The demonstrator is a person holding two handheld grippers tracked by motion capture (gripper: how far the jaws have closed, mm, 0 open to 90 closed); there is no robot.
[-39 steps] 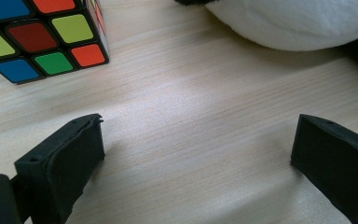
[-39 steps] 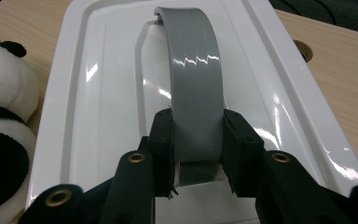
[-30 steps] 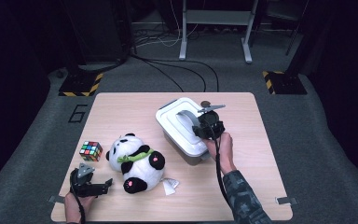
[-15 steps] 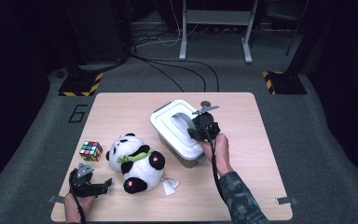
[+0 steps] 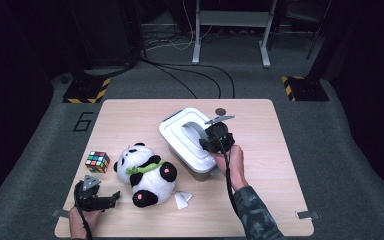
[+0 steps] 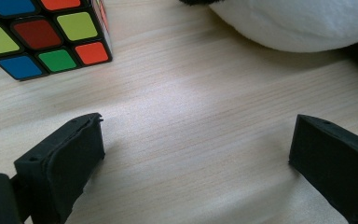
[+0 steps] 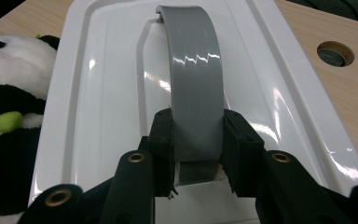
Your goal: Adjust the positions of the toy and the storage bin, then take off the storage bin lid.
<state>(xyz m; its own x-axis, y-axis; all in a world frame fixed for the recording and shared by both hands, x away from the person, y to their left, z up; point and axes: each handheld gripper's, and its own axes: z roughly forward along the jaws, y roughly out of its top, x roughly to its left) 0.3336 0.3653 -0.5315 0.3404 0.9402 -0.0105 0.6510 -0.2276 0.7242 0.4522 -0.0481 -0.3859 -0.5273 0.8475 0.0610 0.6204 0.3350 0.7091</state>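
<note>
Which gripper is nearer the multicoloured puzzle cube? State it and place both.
Left. The left gripper rests on the wooden table just in front of the multicoloured puzzle cube, jaws open. The right gripper is far off, shut on the white box's grey handle.

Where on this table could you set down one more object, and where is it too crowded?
Free patches: the right side of the table, beyond the white box and the right gripper clamped on its grey handle; also the far left corner, behind the puzzle cube. Crowded: the near left, between cube, plush panda and the open left gripper.
</note>
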